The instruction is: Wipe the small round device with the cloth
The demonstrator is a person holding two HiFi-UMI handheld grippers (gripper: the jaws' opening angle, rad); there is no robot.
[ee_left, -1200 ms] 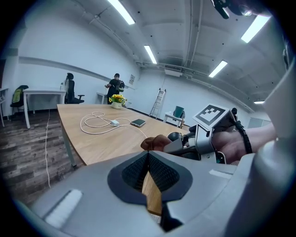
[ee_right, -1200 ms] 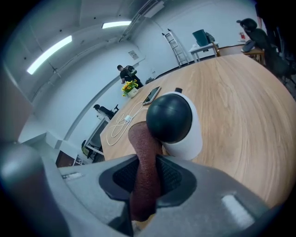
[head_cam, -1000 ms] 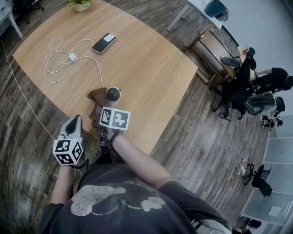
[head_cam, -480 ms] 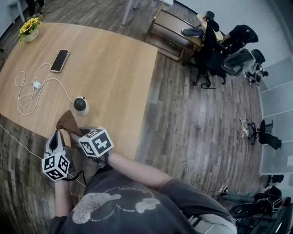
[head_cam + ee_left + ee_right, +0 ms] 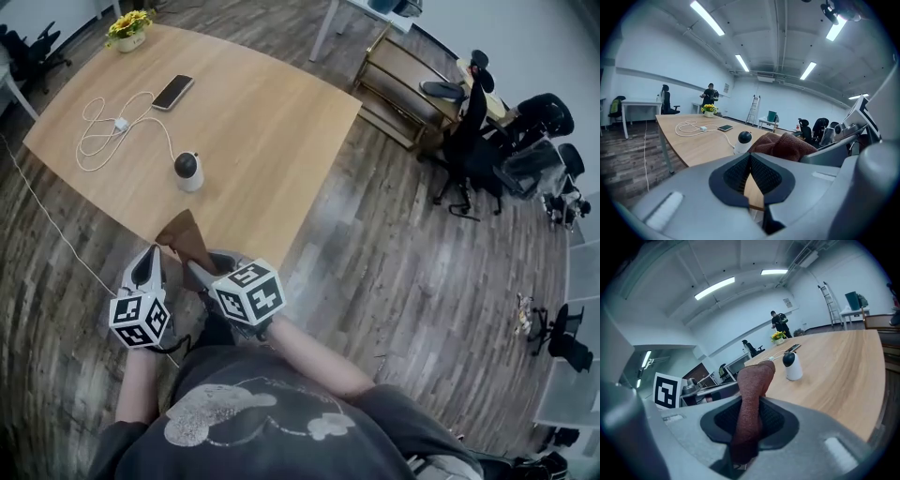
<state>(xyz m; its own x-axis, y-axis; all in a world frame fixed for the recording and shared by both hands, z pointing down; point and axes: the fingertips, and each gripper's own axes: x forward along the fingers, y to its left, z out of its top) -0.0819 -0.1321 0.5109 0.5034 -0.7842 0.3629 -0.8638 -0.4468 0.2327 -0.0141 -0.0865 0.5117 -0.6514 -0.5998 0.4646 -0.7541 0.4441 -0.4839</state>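
The small round device (image 5: 188, 170), white with a black dome, stands on the wooden table (image 5: 272, 131); it also shows in the left gripper view (image 5: 743, 140) and the right gripper view (image 5: 791, 365). My right gripper (image 5: 199, 269) is shut on a brown cloth (image 5: 187, 238), which stands up from between its jaws (image 5: 751, 399) at the table's near edge, well short of the device. My left gripper (image 5: 150, 256) hovers just left of it, jaws together (image 5: 750, 161) with nothing between them. The cloth (image 5: 785, 145) lies to its right.
A white cable with a charger (image 5: 108, 127) runs from the device toward a phone (image 5: 172, 91). A pot of yellow flowers (image 5: 128, 26) stands at the table's far corner. Office chairs (image 5: 525, 131) and a low bench (image 5: 403, 94) stand on the wooden floor to the right.
Both grippers have drawn back from the device to the table's near edge. The cloth, which lay against the device, has come away with the right gripper. The head view has swung.
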